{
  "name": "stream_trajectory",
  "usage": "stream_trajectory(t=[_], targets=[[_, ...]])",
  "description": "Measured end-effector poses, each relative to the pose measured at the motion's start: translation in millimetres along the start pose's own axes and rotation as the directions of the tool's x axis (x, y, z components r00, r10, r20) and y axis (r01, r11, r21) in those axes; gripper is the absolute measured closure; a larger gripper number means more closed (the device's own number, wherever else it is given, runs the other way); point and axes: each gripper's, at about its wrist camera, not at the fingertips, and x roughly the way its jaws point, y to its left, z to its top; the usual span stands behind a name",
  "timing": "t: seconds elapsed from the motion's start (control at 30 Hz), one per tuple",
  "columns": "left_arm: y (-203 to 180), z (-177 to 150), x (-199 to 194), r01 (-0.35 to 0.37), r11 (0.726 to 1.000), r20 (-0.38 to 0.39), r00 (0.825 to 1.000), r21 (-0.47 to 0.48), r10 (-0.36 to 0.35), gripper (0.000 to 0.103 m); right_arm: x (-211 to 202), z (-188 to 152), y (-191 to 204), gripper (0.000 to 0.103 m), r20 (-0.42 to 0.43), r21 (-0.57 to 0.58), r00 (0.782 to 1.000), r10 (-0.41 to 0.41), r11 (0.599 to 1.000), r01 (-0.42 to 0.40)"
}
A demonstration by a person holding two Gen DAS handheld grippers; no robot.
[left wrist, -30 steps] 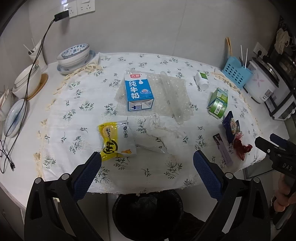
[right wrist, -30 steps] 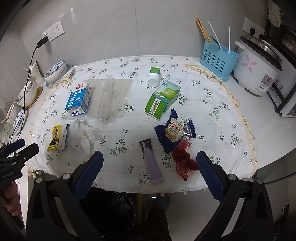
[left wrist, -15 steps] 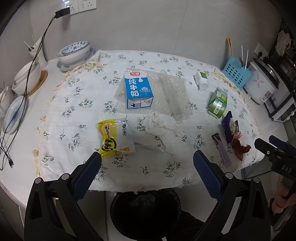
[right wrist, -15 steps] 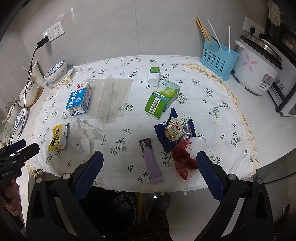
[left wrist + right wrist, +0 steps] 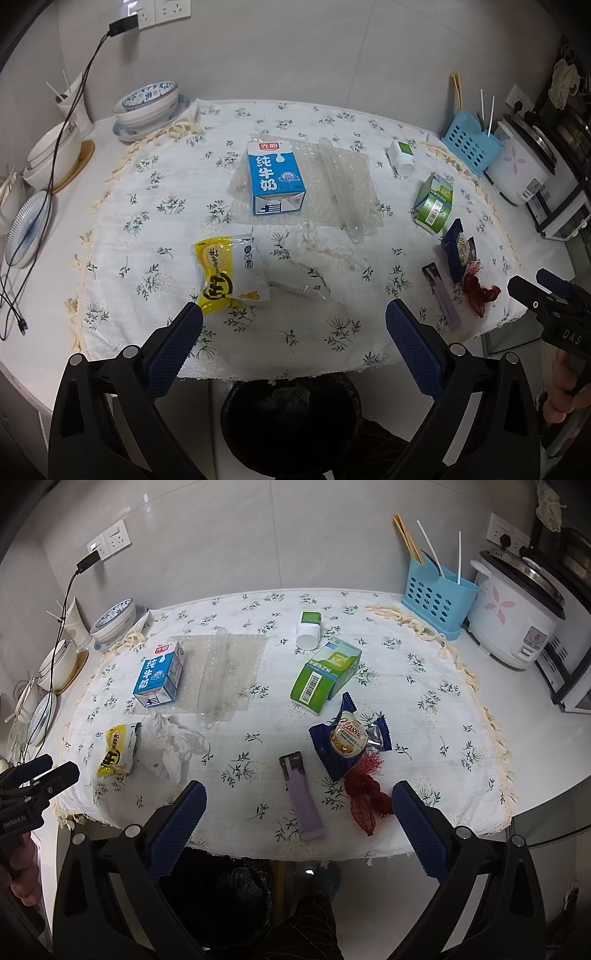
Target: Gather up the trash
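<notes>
Trash lies on a flowered tablecloth: a blue milk carton (image 5: 276, 180) on bubble wrap (image 5: 343, 192), a yellow snack bag (image 5: 229, 271), crumpled tissue (image 5: 314, 254), a green carton (image 5: 325, 675), a blue cookie wrapper (image 5: 347, 738), a red net (image 5: 367, 797), a purple tube (image 5: 301, 795) and a white bottle (image 5: 308, 629). A black bin (image 5: 291, 417) stands under the table's near edge. My left gripper (image 5: 293, 332) is open and empty, held off the near edge above the bin. My right gripper (image 5: 297, 812) is open and empty, just in front of the tube and net.
Bowls and plates (image 5: 146, 105) stand at the back left with a cable (image 5: 51, 155) draped over them. A blue utensil basket (image 5: 437, 598) and a rice cooker (image 5: 517, 609) stand at the back right. The tiled wall runs behind the table.
Both grippers have drawn back and risen slightly, so the table looks a little farther in both views. Nothing on the table has moved and the jaws stay open.
</notes>
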Motion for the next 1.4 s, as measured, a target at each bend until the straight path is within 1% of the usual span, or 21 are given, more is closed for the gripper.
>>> stream_trajectory(t=[0.2,1.4], targets=[[0,0,0,0.002,1.0,-0.004,1.0,0.004,-0.002,0.006,0,1,0,0.007,-0.004,0.004,1.0,0.01,1.0,-0.01],[1,-3,10,-0.013,1.0,-0.032,0.999,0.006,0.013,0.006,4,-1,-7,0.007,-0.013,0.001,1.0,0.009,1.0,-0.009]])
